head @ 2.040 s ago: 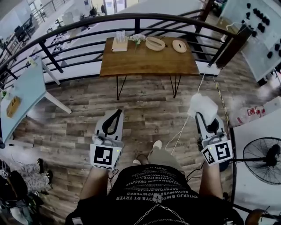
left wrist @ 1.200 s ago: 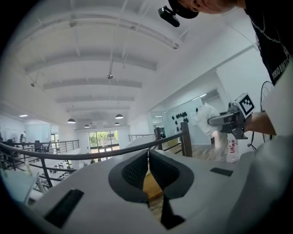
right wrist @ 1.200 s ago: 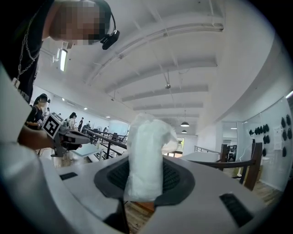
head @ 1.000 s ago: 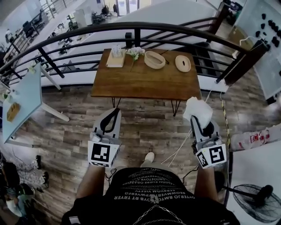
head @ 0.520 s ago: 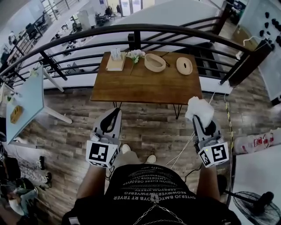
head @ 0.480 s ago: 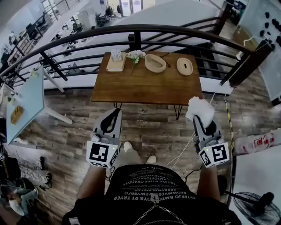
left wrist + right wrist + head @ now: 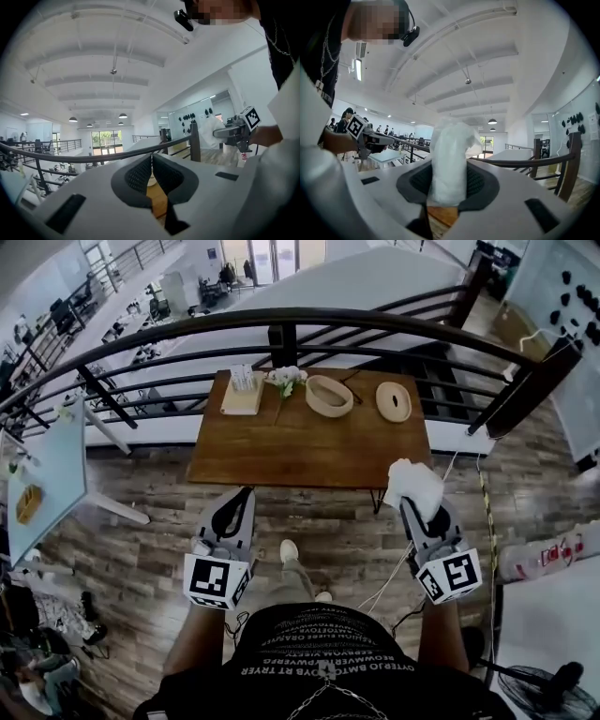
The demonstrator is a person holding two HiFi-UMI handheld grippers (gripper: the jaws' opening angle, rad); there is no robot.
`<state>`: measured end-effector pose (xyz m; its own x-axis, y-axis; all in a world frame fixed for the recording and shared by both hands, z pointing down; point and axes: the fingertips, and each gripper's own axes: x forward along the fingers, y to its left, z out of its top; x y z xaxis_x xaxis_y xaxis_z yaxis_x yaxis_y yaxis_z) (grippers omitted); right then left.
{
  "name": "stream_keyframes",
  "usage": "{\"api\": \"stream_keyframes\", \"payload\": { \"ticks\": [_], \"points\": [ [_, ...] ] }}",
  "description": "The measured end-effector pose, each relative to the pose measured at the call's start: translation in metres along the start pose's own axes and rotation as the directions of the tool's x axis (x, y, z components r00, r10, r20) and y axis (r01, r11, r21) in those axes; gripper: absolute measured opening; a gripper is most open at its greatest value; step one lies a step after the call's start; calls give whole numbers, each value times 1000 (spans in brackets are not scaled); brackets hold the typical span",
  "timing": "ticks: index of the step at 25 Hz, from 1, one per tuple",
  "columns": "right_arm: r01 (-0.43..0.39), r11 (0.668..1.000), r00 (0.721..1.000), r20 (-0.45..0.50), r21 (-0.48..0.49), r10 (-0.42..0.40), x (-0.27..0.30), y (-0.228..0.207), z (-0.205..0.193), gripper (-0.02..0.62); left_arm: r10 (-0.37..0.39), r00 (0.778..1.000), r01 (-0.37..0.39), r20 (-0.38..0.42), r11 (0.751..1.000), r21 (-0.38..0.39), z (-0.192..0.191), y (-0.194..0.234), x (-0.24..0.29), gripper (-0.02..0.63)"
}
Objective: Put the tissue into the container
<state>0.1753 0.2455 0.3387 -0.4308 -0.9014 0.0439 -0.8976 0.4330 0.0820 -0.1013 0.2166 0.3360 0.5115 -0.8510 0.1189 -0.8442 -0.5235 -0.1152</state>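
Fingers of the right gripper point(image 7: 449, 169) clamp the white tissue point(image 7: 449, 150), its own view shows; the left gripper point(image 7: 152, 160) fingers meet, empty. Only the head view shows the oval container point(image 7: 329, 395) on the wooden surface point(image 7: 309, 448) ahead.

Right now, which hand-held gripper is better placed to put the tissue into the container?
Right. The right hand-held gripper is shut on the tissue, so it only has to carry it to the oval container on the table ahead. The left hand-held gripper is shut and empty.
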Motion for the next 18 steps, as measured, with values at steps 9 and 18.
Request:
{"api": "stream_keyframes", "payload": {
  "ticks": [9, 18],
  "points": [
    [17, 1000, 1000, -15, 7, -17, 81, -41, 6, 133, -18, 999, 19, -27, 999, 27, 3, 43, 83, 31],
    [17, 1000, 999, -36, 5, -17, 175, -64, 10, 133, -28, 999, 29, -31, 999, 19, 4, 103, 164, 31]
  ]
}}
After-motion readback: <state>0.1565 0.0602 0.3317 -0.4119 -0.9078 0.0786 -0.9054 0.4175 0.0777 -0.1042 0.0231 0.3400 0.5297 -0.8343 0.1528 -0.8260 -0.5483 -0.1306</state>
